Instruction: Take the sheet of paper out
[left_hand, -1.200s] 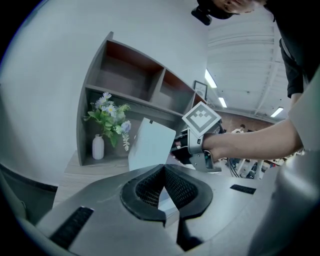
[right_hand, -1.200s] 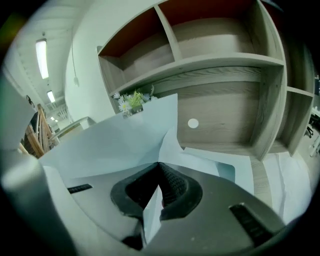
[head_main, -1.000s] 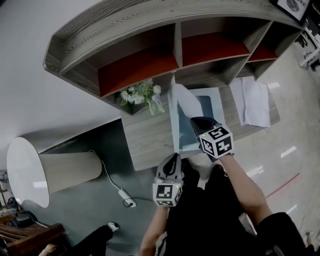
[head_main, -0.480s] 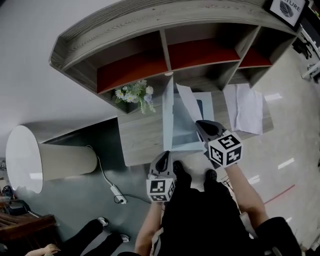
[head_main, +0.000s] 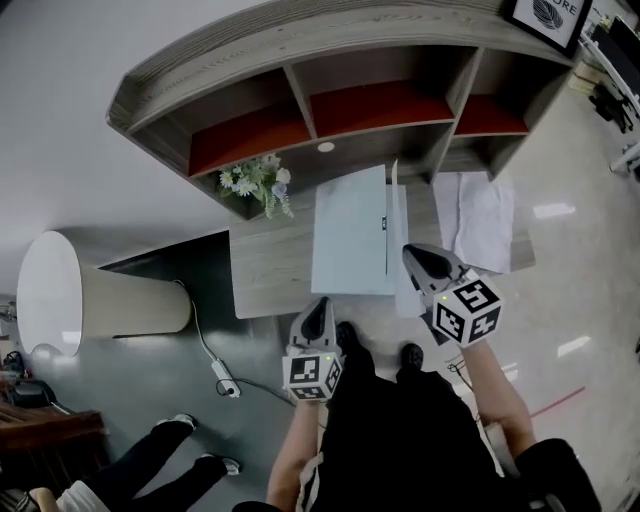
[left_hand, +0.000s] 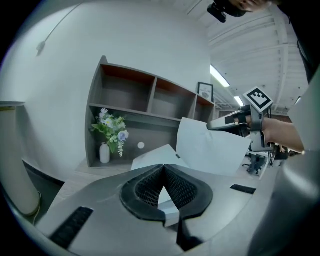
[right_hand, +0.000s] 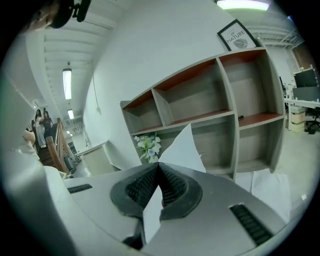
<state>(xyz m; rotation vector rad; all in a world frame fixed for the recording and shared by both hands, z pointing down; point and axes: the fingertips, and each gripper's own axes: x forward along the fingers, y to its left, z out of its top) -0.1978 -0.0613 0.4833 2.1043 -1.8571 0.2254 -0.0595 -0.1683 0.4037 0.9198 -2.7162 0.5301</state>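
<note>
Far left, off task: lamp shade (head_main: 50, 300), flowers (head_main: 255, 178), shelf unit (head_main: 300, 60) behind the desk (head_main: 265, 270).

Left gripper (head_main: 320, 308): jaws closed on the near edge of the pale folder (head_main: 345, 240), towards its near-left corner. The folder lies flat, with its long axis running near to far.

Sheet of paper (head_main: 397, 235): just right of the folder and standing on edge, so from above it shows as a thin line. It runs near to far along the folder's right side. Can't tell whether its far end is free of the folder.

Right gripper (head_main: 418, 258): jaws shut on the sheet's near corner, with paper passing between the pads. This hand carries the sheet; the left only anchors the folder. Judgement: the next pull goes right and up, away from the folder.

Writing: the dark label (head_main: 383, 224) at the folder's right edge is too small to read. Loose papers (head_main: 482, 215) far right look blank. The framed print (right_hand: 239, 34) on the shelf top reads "NATURE", with what looks like "OF" above it.
</note>
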